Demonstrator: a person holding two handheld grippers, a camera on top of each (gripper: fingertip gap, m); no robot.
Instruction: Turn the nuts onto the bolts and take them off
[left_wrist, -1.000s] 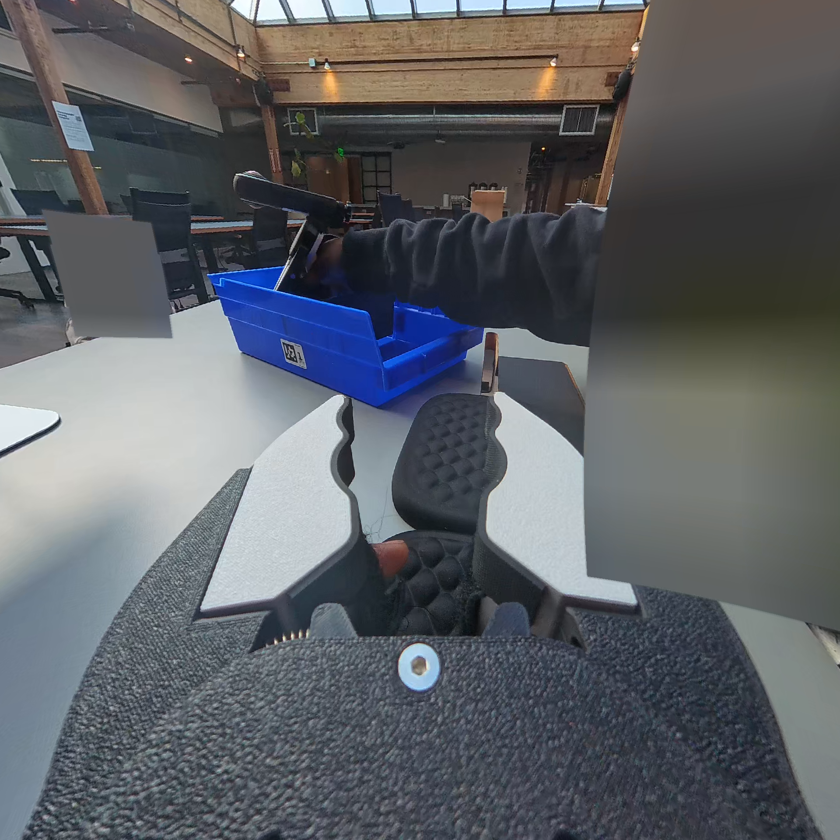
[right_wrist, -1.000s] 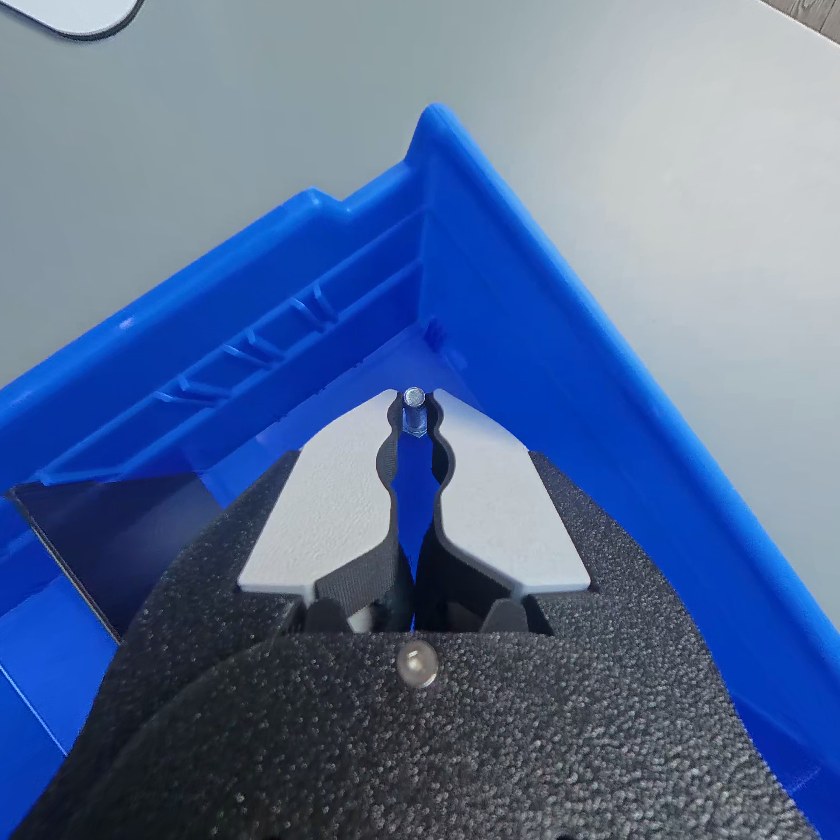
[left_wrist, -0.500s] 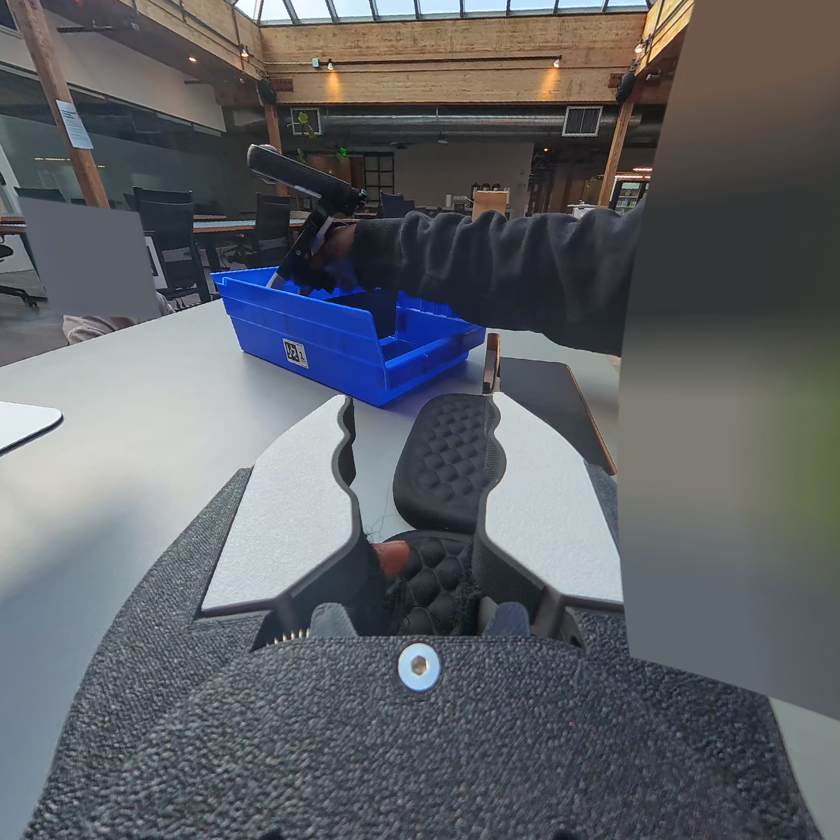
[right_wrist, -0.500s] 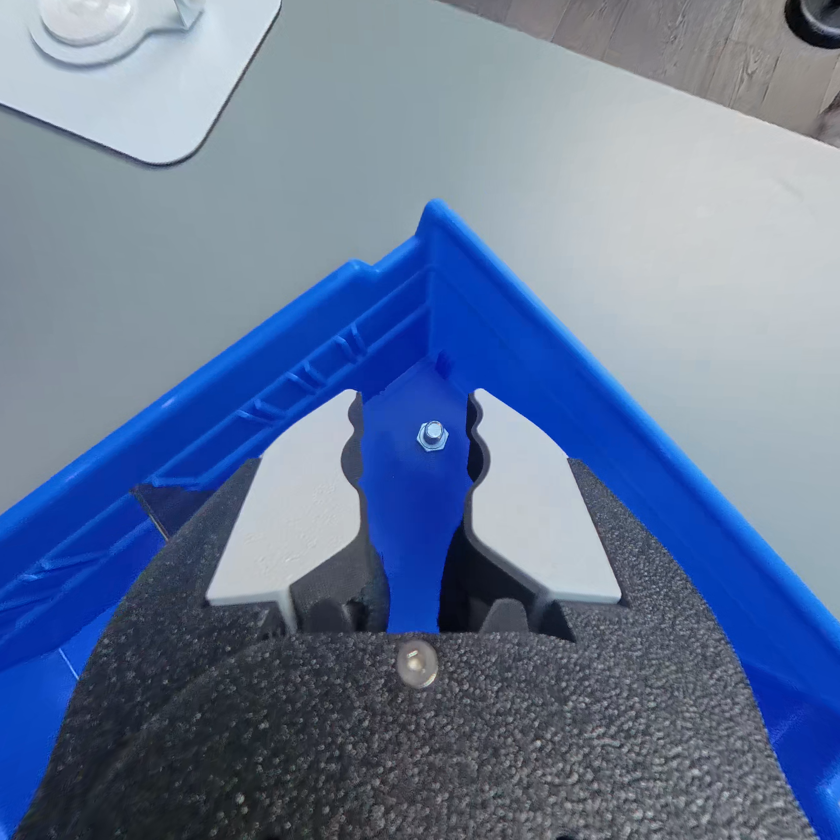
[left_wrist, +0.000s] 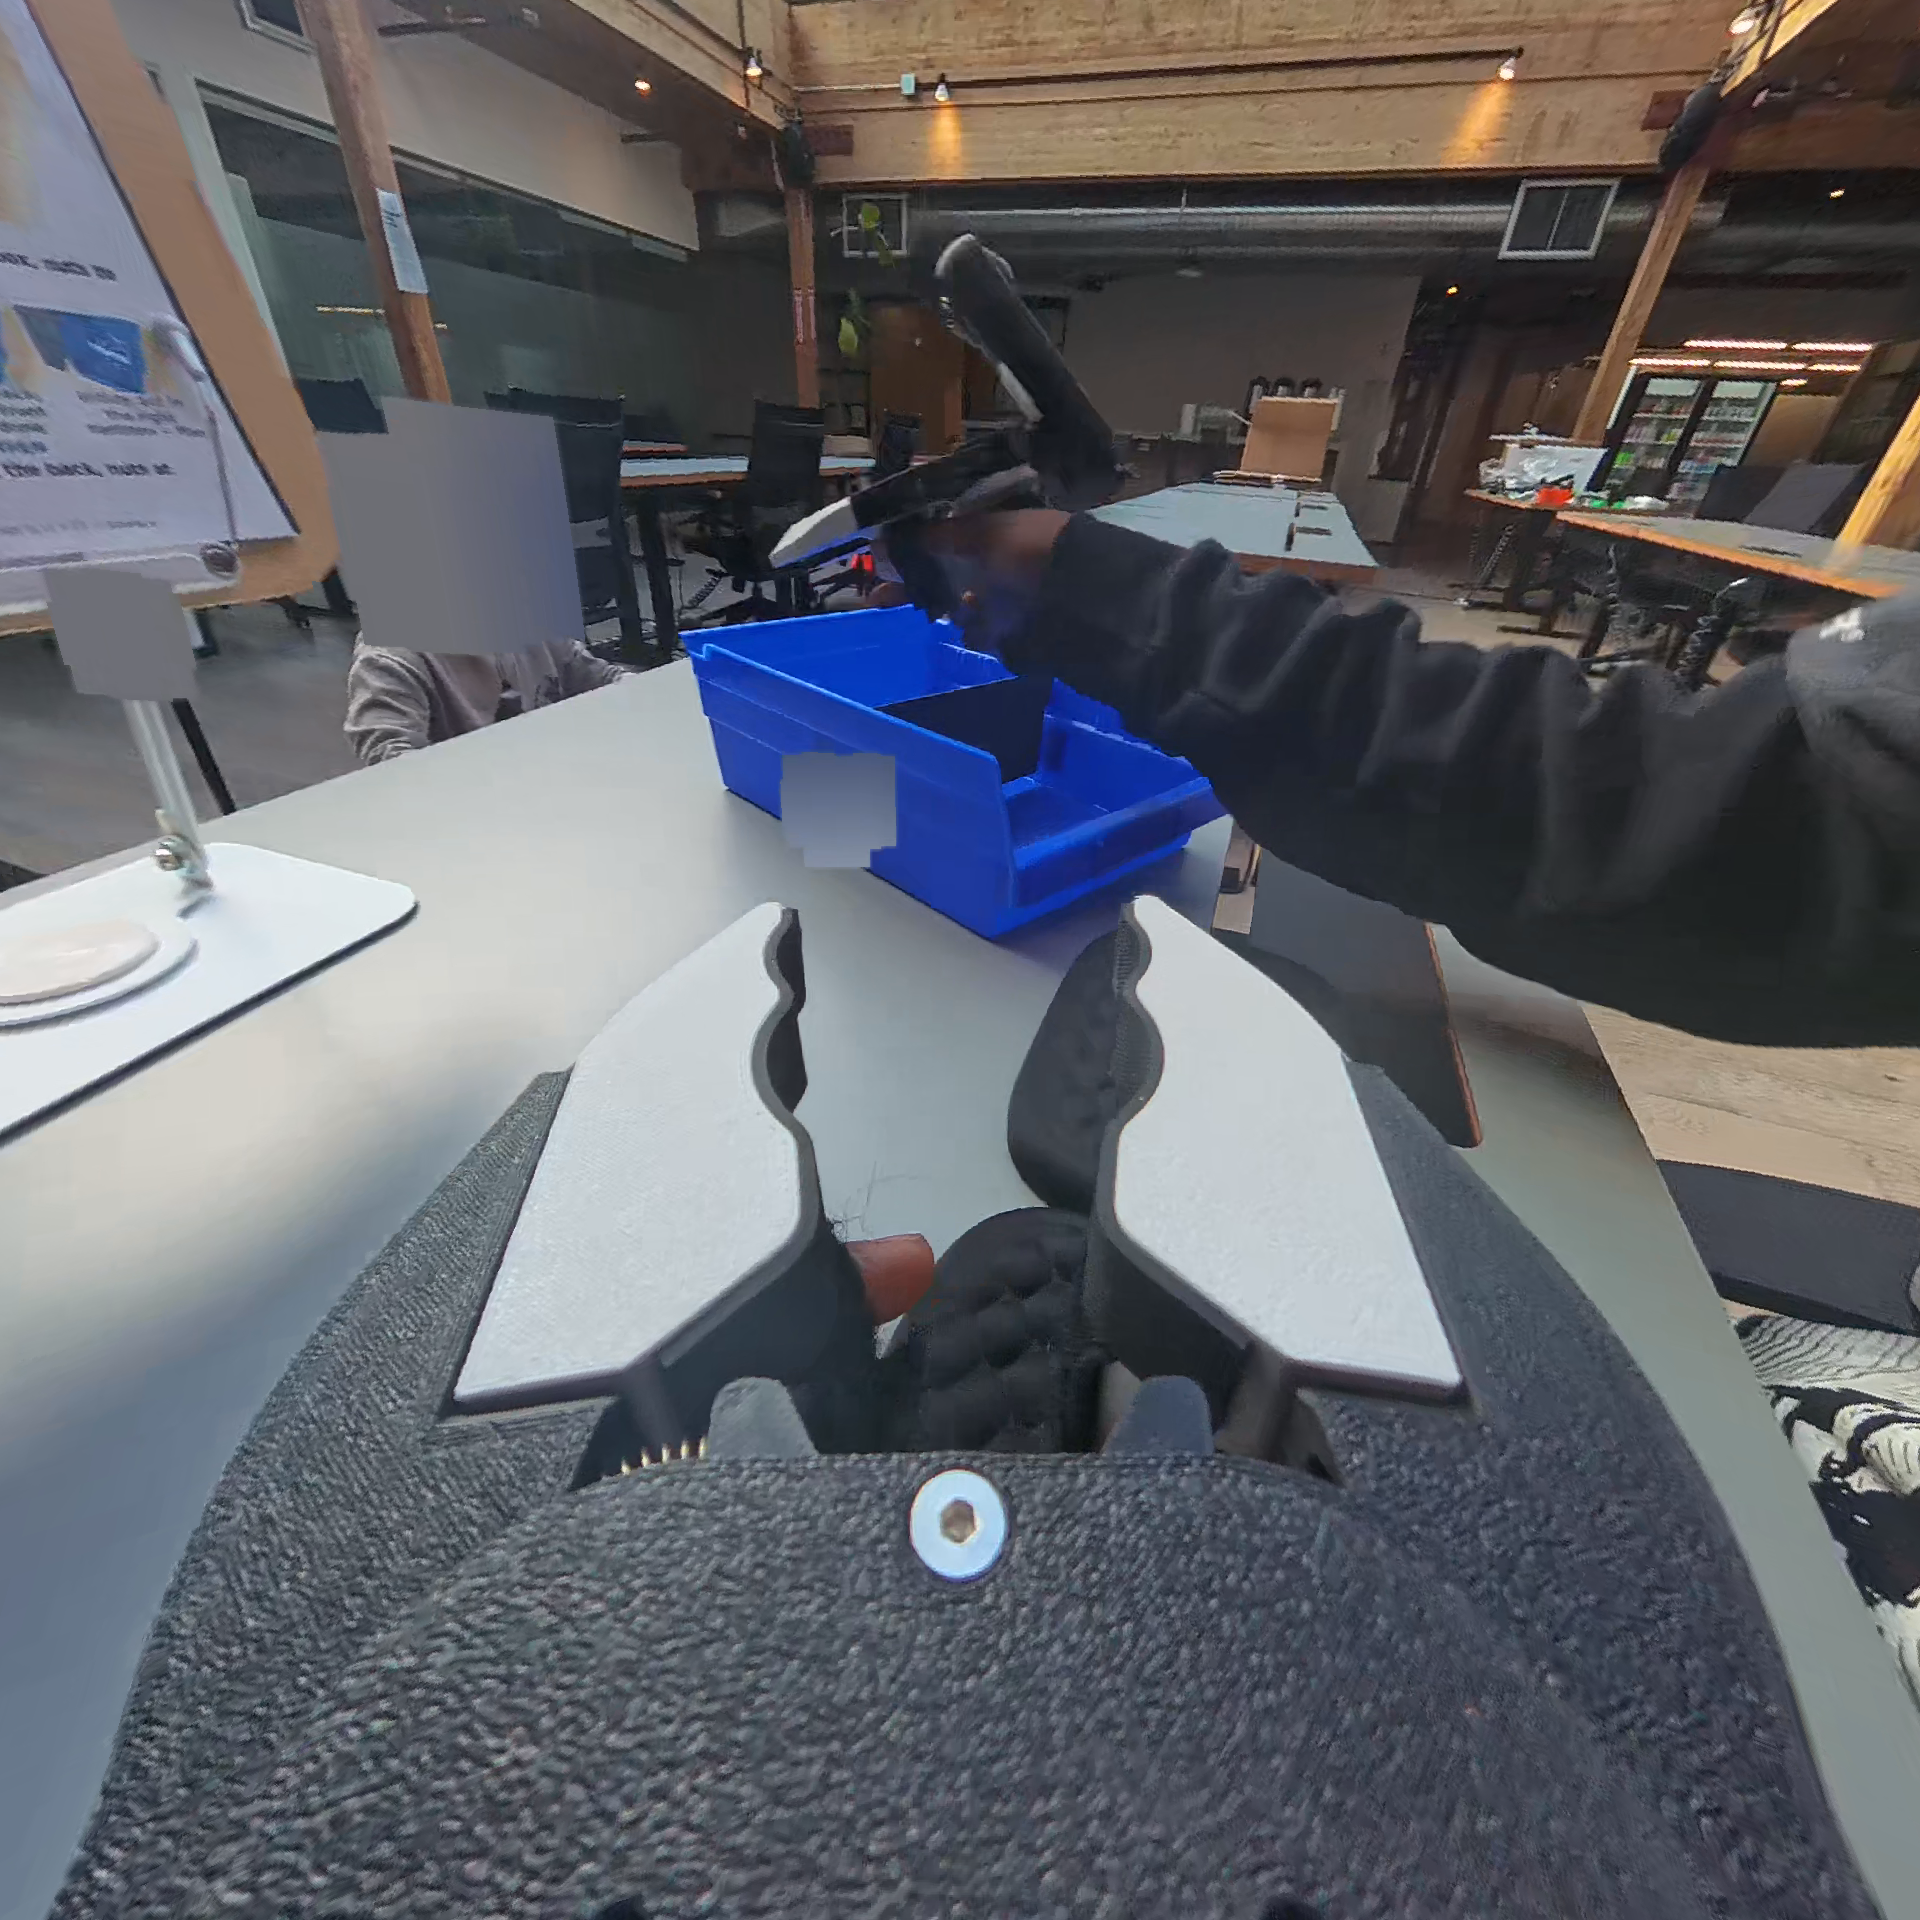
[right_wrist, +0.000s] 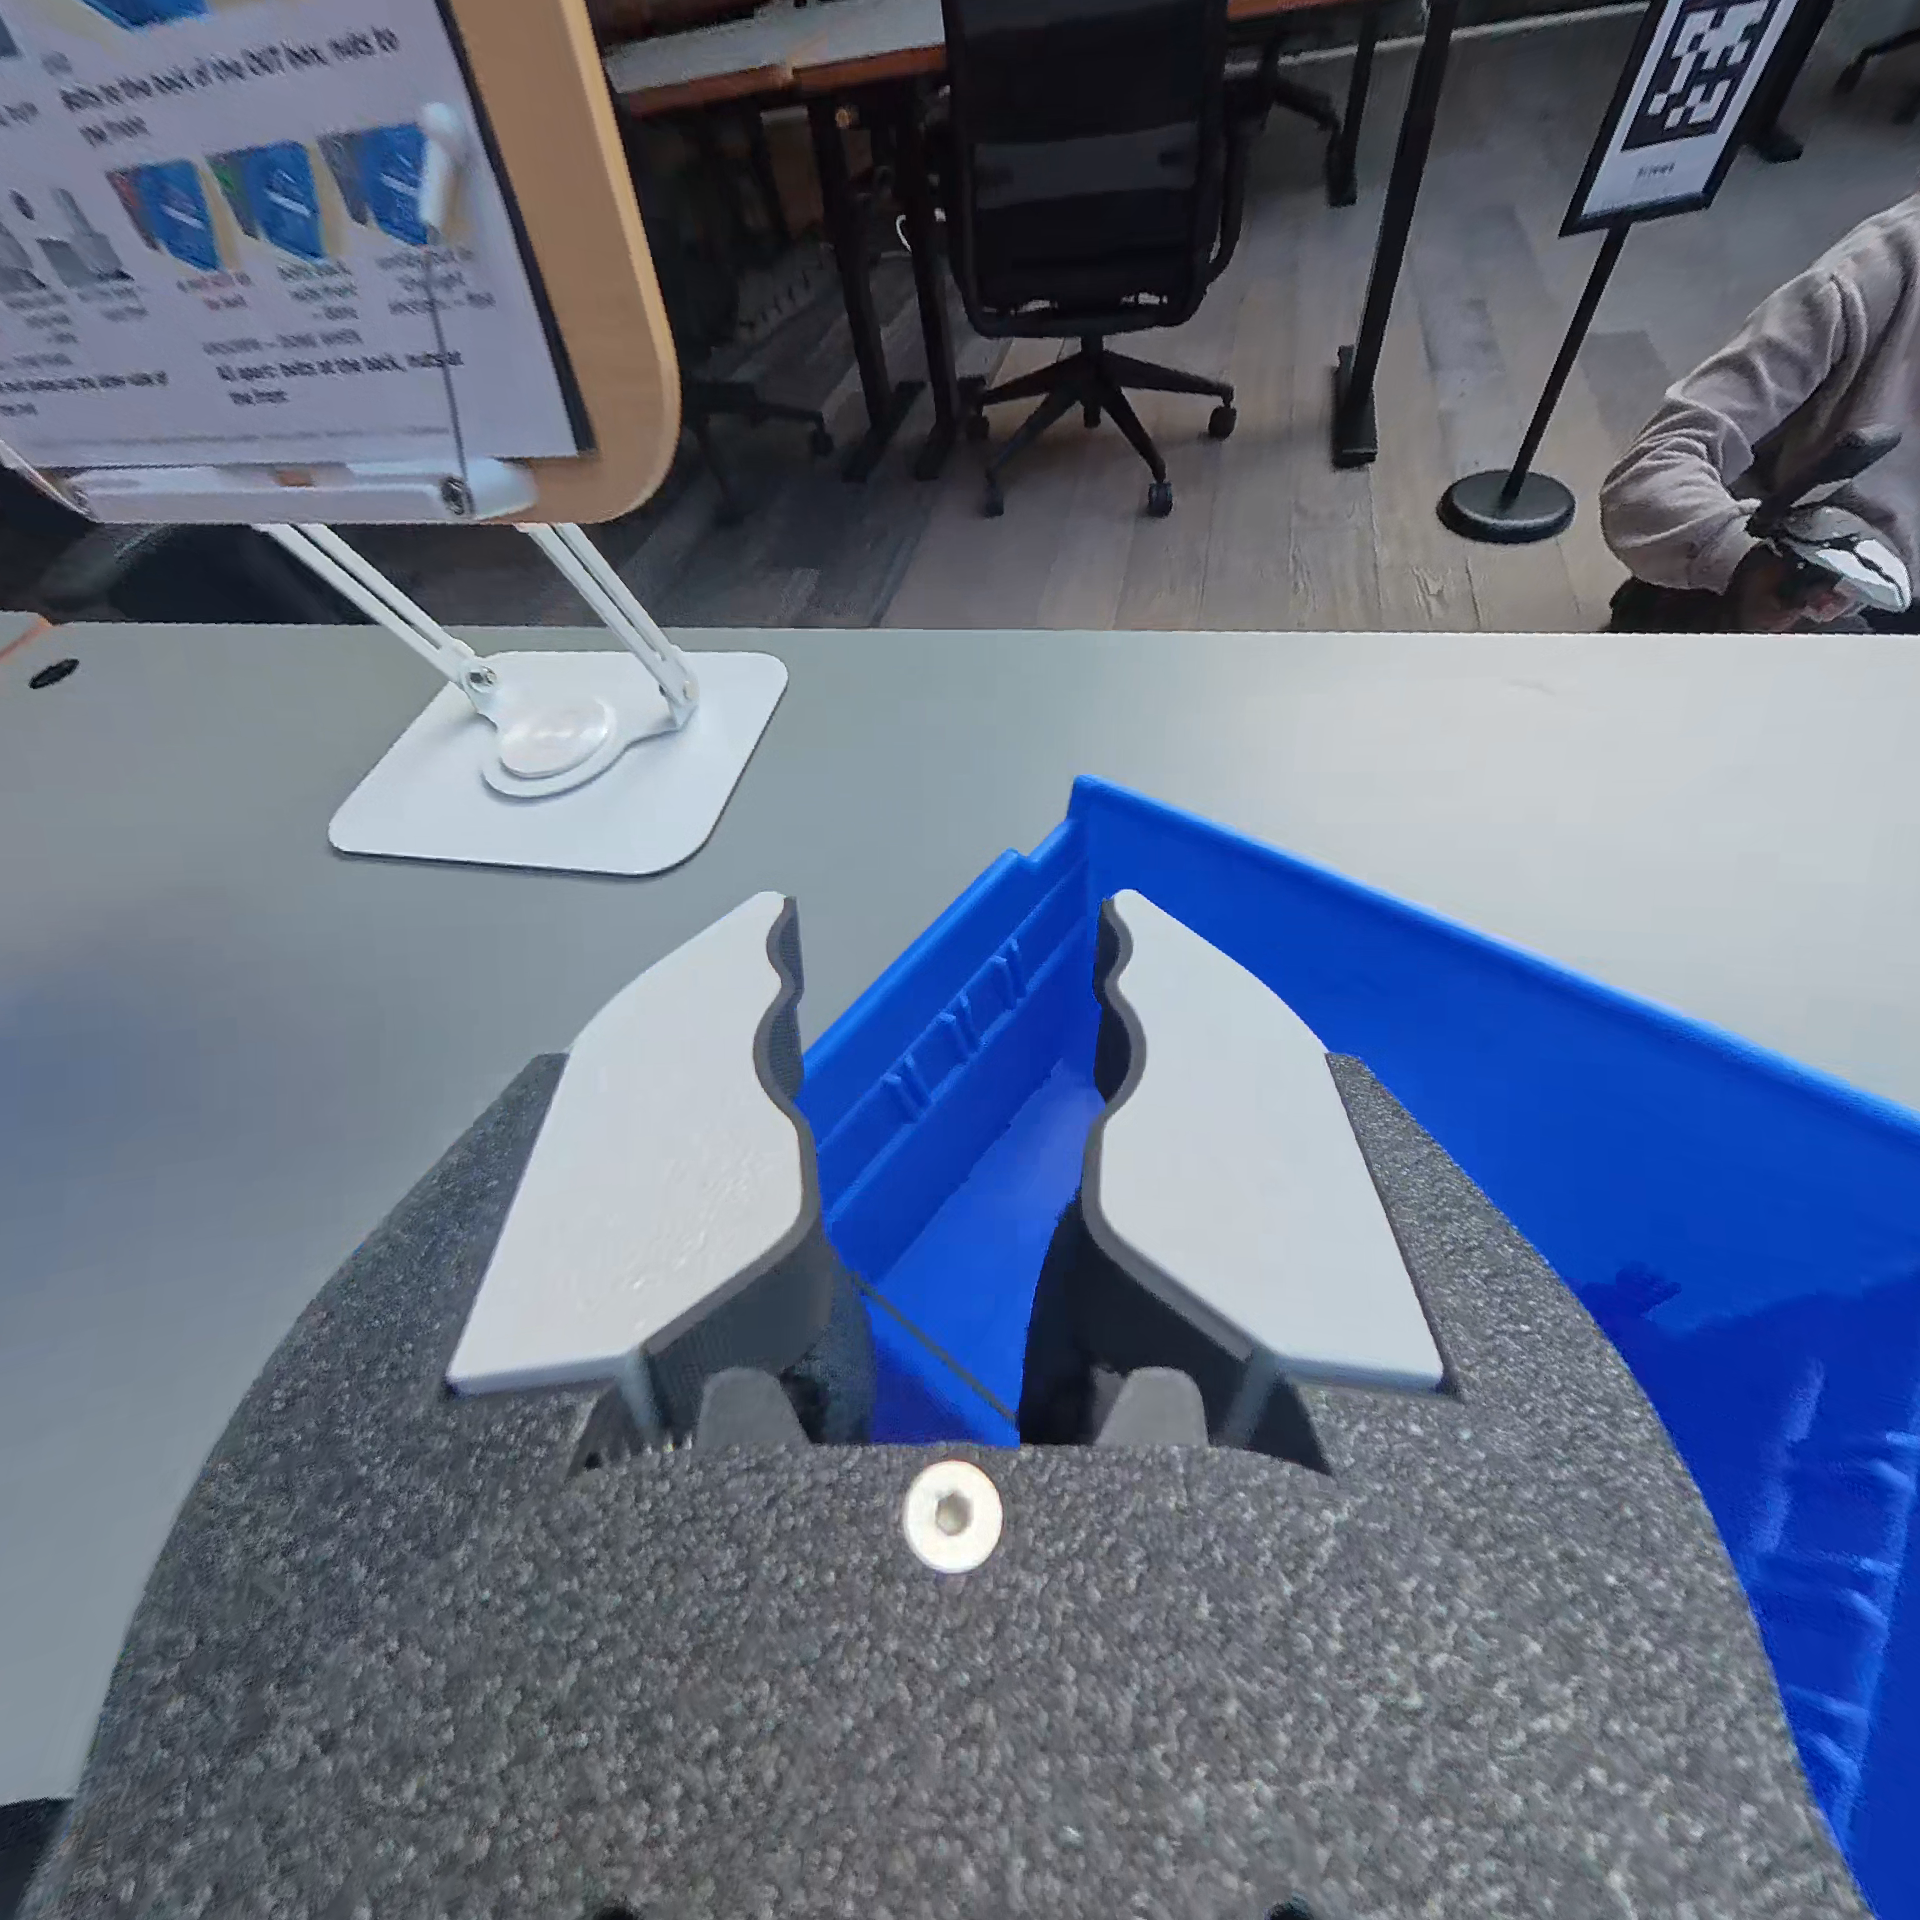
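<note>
From the left wrist view, the left gripper (left_wrist: 961, 935) gapes empty over a grey table (left_wrist: 520, 935) in a timbered hall of desks and chairs, the blue bin (left_wrist: 935, 769) ahead. From the right wrist view, the right gripper (right_wrist: 945, 914) hangs released above that bin's corner, beside a white stand (right_wrist: 561, 790); no nuts or bolts are visible.

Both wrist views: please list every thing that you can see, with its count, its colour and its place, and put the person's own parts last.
Bin: one, blue, on the table, under the right gripper; a black divider inside.
Table: one, grey, under everything.
Document stand: one, white base with a wooden board and printed sheet, on the table left of the bin.
Dark board: one, black with a brown edge, on the table right of the bin.
Office chair: one near, black, beyond the table.
Seated person: one, grey top, beyond the table.
Nuts, bolts: none visible.
Sleeve: one, black, reaching over the bin.
Left gripper: grey fingers, open, empty.
Right gripper: grey fingers, open, empty.
</note>
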